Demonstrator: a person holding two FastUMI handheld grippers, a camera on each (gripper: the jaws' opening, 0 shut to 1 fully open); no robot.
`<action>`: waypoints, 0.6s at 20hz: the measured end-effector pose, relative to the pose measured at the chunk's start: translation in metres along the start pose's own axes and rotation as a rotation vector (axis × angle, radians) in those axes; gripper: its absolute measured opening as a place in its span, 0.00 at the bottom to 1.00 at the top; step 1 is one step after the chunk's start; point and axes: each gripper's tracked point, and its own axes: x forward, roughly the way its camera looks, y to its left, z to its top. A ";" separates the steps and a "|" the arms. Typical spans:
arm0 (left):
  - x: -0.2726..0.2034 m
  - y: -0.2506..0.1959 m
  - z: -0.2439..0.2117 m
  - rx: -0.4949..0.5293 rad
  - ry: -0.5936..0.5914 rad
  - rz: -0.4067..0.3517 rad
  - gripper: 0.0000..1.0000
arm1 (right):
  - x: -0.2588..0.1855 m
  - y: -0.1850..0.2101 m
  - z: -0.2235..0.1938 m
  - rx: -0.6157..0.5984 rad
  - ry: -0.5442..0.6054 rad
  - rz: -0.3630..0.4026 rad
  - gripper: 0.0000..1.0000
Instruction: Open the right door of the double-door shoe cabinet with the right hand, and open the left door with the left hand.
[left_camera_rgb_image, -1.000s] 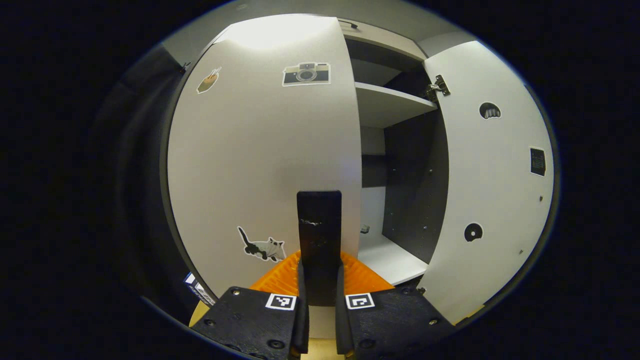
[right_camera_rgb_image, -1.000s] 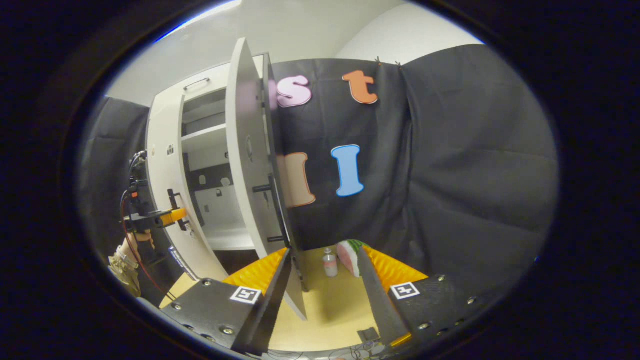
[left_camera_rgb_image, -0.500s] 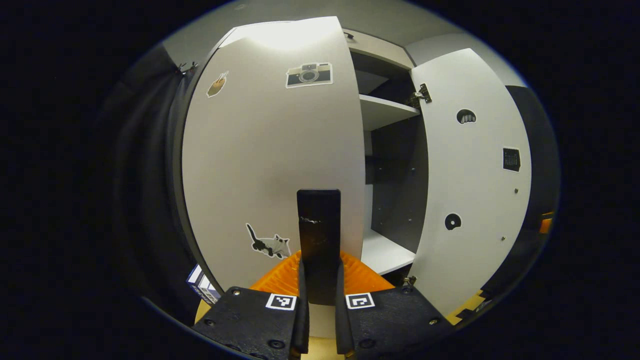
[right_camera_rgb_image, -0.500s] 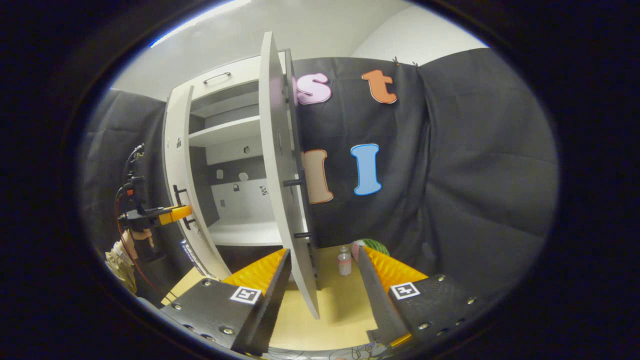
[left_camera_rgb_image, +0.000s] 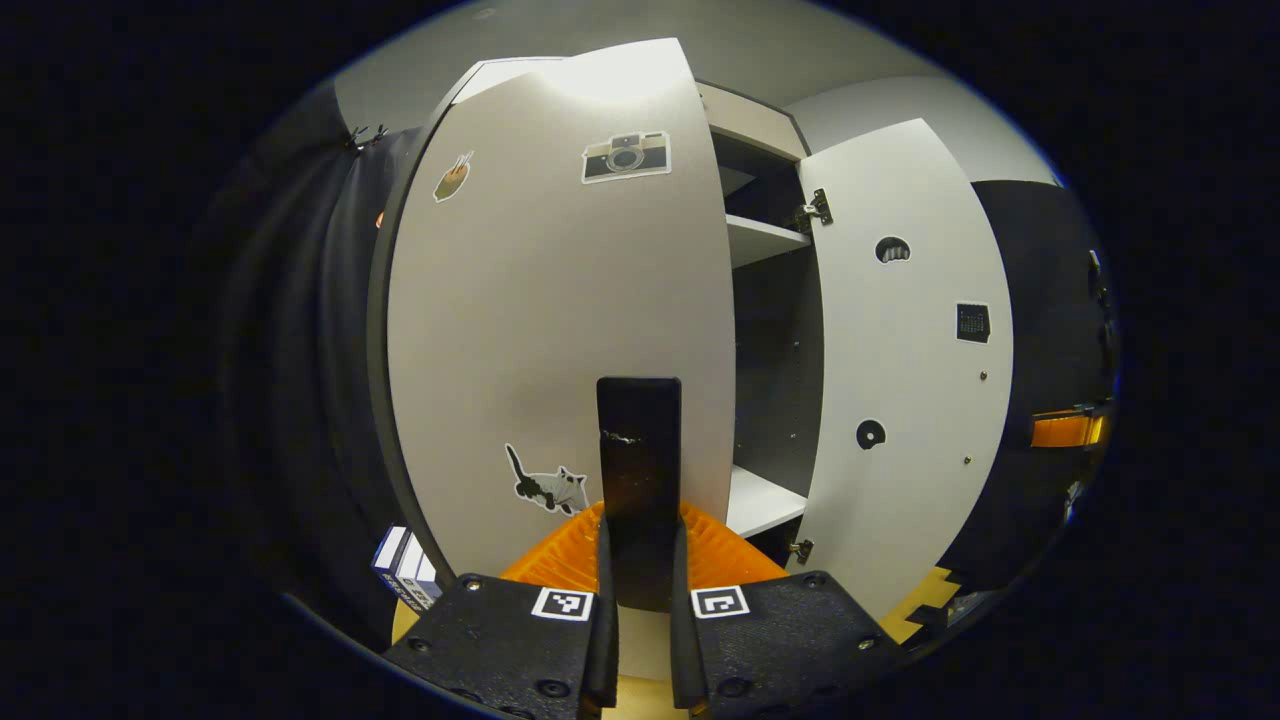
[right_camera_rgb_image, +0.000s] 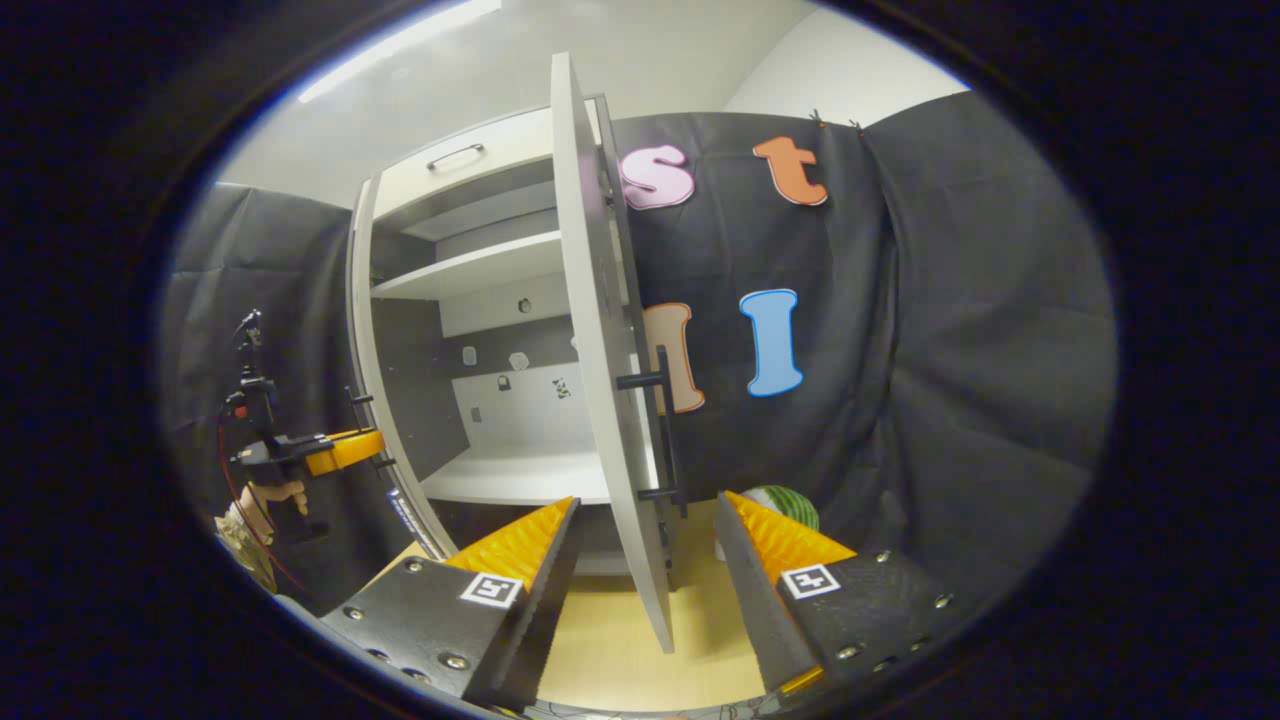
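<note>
A recording booth: black cloth walls (right_camera_rgb_image: 950, 330) surround a white shoe cabinet (right_camera_rgb_image: 480, 250).

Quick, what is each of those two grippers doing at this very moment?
Left gripper: shut on the left door's handle.
Right gripper: open, holding nothing; the right door's edge stands between its fingers.

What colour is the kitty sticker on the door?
The cat sticker is black and white, on the white left door. It shows best in the left gripper view.

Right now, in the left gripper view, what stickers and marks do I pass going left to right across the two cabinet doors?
Drink sticker → cat sticker → camera sticker → round dark sticker → arch-shaped sticker → dark square sticker.
</note>
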 end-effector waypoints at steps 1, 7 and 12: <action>-0.001 0.000 0.000 0.006 0.001 -0.006 0.22 | 0.002 0.003 0.000 -0.001 -0.001 0.007 0.72; -0.015 0.004 -0.001 0.011 -0.009 -0.065 0.22 | 0.006 0.016 0.002 -0.001 -0.001 0.048 0.79; -0.028 0.008 -0.002 0.012 -0.031 -0.121 0.22 | 0.009 0.022 -0.004 -0.025 0.018 0.072 0.79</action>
